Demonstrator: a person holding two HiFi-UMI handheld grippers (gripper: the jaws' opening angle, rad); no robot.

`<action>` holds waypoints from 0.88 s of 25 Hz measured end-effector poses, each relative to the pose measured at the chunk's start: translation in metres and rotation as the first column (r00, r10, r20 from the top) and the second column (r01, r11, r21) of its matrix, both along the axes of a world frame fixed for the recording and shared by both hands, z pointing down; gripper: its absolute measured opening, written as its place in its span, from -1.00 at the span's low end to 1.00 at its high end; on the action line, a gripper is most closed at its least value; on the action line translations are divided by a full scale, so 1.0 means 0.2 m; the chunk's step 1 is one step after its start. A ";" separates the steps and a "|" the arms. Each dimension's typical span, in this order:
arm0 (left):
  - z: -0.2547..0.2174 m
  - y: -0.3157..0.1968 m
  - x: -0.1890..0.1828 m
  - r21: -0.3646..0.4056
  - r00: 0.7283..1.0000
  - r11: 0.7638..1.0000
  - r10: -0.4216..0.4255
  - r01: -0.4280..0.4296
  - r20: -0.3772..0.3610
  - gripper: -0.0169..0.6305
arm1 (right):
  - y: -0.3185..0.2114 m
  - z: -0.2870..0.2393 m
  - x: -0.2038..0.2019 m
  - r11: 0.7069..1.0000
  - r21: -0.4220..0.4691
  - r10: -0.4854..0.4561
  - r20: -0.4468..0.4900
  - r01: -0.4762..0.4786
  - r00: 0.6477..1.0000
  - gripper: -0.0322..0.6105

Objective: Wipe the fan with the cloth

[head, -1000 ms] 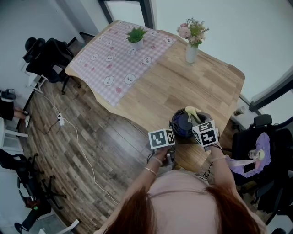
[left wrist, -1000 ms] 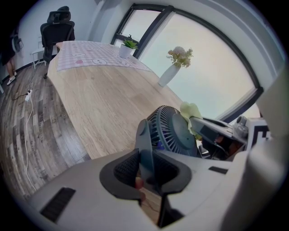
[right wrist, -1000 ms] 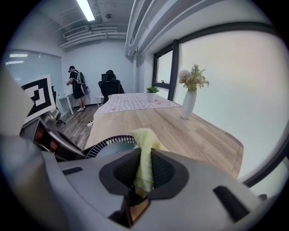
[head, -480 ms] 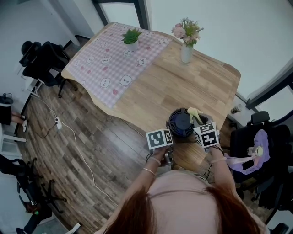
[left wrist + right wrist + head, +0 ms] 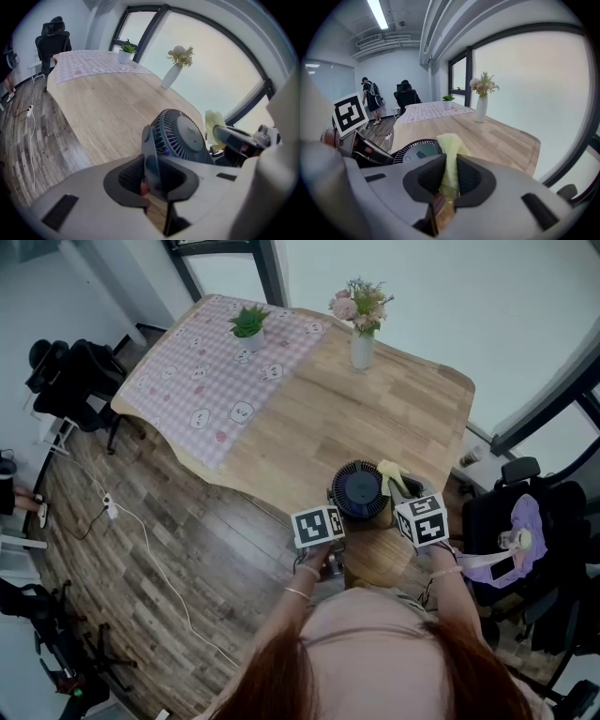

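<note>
Two hand-held grippers meet at a small dark fan (image 5: 360,489) standing at the near, six-o'clock edge of a wooden table (image 5: 412,409) in the head view. At far left, around nine o'clock, a black office chair (image 5: 70,371) stands on the plank floor (image 5: 187,540). The table's ten-o'clock end carries a pink checked tablecloth (image 5: 202,381) with a potted plant (image 5: 247,322) on it. The left gripper (image 5: 152,176), at the fan's eight o'clock, has its jaws clamped on a flat dark arm of the fan's frame, just beside the grille. A white vase of flowers (image 5: 362,334) stands at the fan's twelve o'clock, well apart from it. The fan's round grille faces upward. At its two o'clock a yellow cloth (image 5: 392,474) sits at the grille's rim, pinched between the closed jaws of the right gripper (image 5: 449,180), which reaches in from four o'clock. At far right, around three o'clock, a second black chair (image 5: 487,512) holds a purple item (image 5: 525,521).
</note>
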State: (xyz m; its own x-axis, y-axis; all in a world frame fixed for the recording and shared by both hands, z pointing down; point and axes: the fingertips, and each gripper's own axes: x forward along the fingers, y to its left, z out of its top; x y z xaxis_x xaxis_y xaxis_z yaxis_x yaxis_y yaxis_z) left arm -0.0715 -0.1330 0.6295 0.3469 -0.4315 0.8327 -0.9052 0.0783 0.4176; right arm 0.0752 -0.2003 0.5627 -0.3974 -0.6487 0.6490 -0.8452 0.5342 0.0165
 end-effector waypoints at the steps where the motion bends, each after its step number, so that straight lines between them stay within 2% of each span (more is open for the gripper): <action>1: 0.00 0.00 0.00 0.003 1.000 1.000 0.004 -0.004 0.005 -0.73 | 0.01 -0.01 0.01 1.000 0.000 0.001 0.005 -0.001 1.000 -0.73; 6: -0.01 0.01 0.00 0.014 1.000 1.000 0.013 -0.013 0.024 -0.73 | 0.04 -0.04 0.02 1.000 0.014 -0.017 0.021 0.017 1.000 -0.73; 22: 0.00 0.13 -0.02 -0.011 0.997 0.997 -0.079 0.078 -0.023 -0.69 | 0.22 -0.16 0.04 0.993 0.078 -0.096 0.070 0.090 0.993 -0.73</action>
